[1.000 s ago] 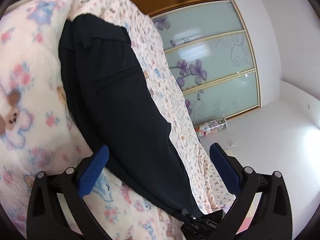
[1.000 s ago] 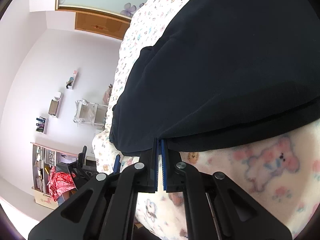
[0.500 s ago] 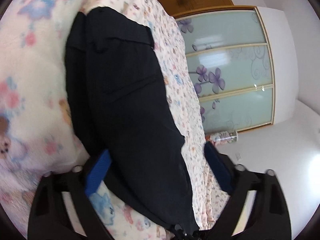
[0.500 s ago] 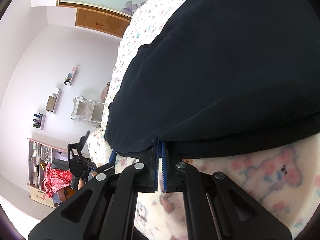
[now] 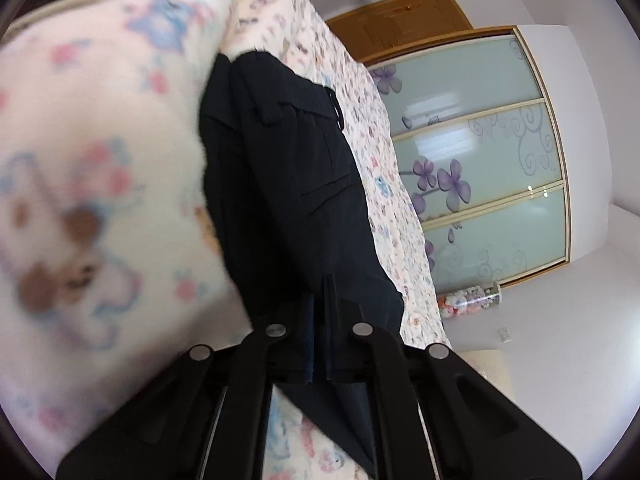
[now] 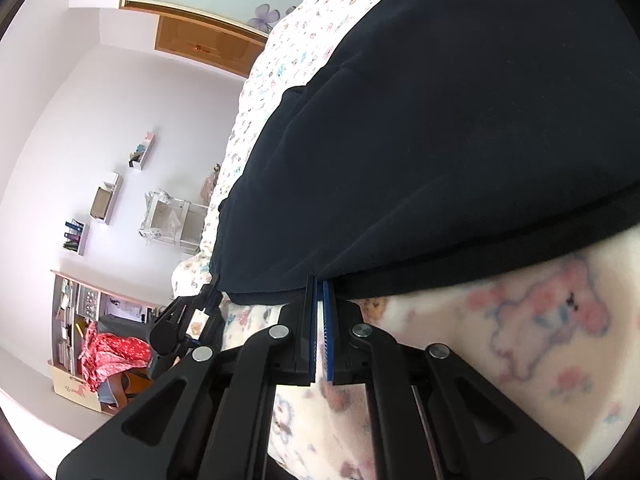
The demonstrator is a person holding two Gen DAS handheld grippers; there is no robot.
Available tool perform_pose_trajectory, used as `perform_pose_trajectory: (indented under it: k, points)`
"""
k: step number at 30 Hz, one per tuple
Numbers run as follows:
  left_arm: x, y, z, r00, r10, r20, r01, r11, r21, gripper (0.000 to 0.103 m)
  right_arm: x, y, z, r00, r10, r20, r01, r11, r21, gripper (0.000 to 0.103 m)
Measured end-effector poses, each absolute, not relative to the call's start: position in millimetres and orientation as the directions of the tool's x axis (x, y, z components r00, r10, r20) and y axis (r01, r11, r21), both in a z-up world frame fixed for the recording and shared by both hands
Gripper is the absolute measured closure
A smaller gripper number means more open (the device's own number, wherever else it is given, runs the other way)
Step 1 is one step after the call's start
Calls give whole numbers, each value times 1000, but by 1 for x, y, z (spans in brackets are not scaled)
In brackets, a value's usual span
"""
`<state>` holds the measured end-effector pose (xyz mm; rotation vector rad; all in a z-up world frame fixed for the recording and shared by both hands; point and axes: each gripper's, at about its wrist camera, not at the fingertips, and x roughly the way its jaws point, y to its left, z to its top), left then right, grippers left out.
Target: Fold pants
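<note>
Closest in, the left hand-held gripper (image 5: pixel 319 280) has its two fingers pinched together on the near edge of the black pants (image 5: pixel 280 184), fabric caught between the blue pads. From there the pants run straight ahead and away from it, a slit pocket showing partway up and the waistband with a belt loop at the far end. They're lying on a fuzzy blanket (image 5: pixel 92 168) with bears and flowers, which fills everything to the left of that gripper, while a small-print bedsheet (image 5: pixel 380 184) runs along the right. Same deal on the other side: the right hand-held gripper (image 6: pixel 318 282) is clamped tight on the hem edge of the pants, which bulge up and ahead of it, the teddy blanket just to its right. Off to its left, lower down, you can spot the other gripper at the pants' edge. Farther back, past the bed, there's a sliding wardrobe (image 5: pixel 488 168) with frosted glass and purple flowers, plus wall shelves (image 6: pixel 106 200).
</note>
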<state>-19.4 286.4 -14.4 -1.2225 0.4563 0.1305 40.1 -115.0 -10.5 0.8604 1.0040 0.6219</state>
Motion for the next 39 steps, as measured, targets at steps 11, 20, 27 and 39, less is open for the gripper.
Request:
perform_pose_trajectory:
  k: [11,20,27,39]
  points:
    - [-54,273,20,922,58,-384,-360,494,-791,34,24,-150,19,485,744,-459,-173,596,784,98]
    - [-6,238,10,796,73,-601,-459,719,-521,5,60,-242,-25,552,606,-573,139,610,780,101]
    - [-2,230,10,787,96,-609,-451,763,-463,2,0,-376,38,814,284,-506,266,592,760,28]
    - [-6,225,7,797,96,-597,-441,767,-465,2,-29,-509,-4,780,29,-625,575,364,733,66]
